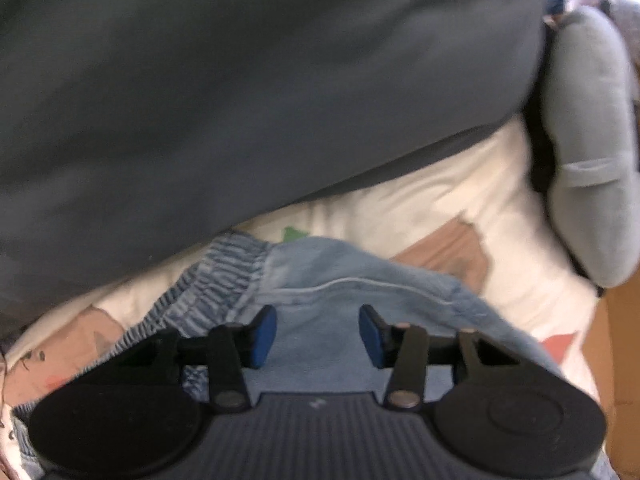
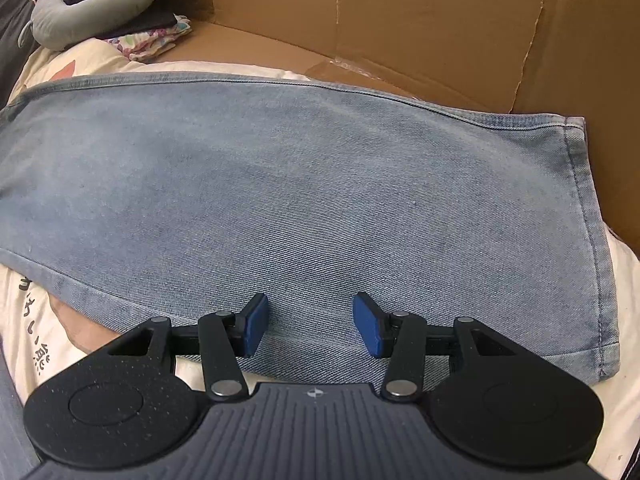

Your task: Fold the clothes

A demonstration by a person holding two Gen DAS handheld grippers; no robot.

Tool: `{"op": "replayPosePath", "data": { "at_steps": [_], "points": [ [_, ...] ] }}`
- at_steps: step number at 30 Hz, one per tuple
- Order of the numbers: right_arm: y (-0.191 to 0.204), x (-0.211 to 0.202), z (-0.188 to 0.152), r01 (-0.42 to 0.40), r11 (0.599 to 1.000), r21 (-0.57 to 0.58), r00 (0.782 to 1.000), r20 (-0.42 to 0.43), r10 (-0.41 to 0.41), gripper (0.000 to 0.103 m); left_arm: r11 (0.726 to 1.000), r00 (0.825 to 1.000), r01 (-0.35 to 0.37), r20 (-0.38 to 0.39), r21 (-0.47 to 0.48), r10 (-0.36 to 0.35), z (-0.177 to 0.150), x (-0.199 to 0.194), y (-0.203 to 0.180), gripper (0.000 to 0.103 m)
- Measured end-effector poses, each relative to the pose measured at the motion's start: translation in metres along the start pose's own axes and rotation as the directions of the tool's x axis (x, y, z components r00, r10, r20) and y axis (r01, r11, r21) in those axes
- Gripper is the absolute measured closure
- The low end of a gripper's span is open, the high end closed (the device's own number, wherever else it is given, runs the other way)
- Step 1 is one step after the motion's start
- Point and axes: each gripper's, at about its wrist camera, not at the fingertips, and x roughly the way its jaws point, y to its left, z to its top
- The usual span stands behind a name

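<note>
Right wrist: jeans (image 2: 280,184) hem near cardboard wall (image 2: 400,12); tongs (image 2: 310,326) seemingly apart.

A cream printed bedsheet (image 2: 28,320) covers the bed. Light blue jeans (image 2: 280,184) lie flat on it directly under and ahead of the right tool (image 2: 310,326). A grey neck pillow (image 2: 92,10) rests far ahead to that tool's left, with brown cardboard (image 2: 400,20) beyond the jeans.
</note>
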Motion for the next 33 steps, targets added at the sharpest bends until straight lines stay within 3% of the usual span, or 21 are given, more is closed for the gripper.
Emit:
{"op": "replayPosePath", "data": {
  "at_steps": [2, 5, 15, 21, 26, 31, 33],
  "points": [
    [0.001, 0.000, 0.000, 0.004, 1.000, -0.002, 1.000, -0.003, -0.004, 0.050, 1.000, 1.000, 0.006, -0.006, -0.025, -0.007, -0.001, 0.013, 0.006, 0.063],
    [0.002, 0.001, 0.001, 0.010, 1.000, -0.003, 1.000, -0.005, -0.010, 0.050, 1.000, 1.000, -0.018, -0.013, 0.012, 0.018, -0.002, 0.029, 0.000, 0.063],
    [0.001, 0.002, 0.003, 0.013, 1.000, -0.004, 0.999, -0.030, -0.013, 0.050, 0.978, 0.985, -0.172, 0.043, 0.115, 0.168, -0.006, 0.056, -0.029, 0.060],
    [0.004, 0.001, 0.003, 0.027, 1.000, -0.002, 0.999, -0.038, -0.027, 0.050, 0.981, 0.987, -0.158, 0.040, 0.109, 0.154, -0.010, 0.034, -0.027, 0.066],
    [0.003, 0.001, 0.004, 0.025, 1.000, -0.002, 0.999, -0.040, -0.025, 0.050, 0.984, 0.995, -0.102, 0.034, 0.142, 0.099, -0.026, 0.010, -0.028, 0.066],
    [0.002, 0.001, 0.005, 0.027, 1.000, 0.003, 0.999, -0.038, -0.027, 0.049, 0.979, 0.996, -0.090, 0.006, 0.185, 0.091, -0.046, 0.019, -0.030, 0.065],
    [0.000, 0.001, 0.005, 0.023, 1.000, 0.011, 0.999, -0.038, -0.023, 0.049, 0.979, 0.995, -0.101, 0.003, 0.176, 0.102, -0.047, 0.029, -0.025, 0.059]
  ]
}}
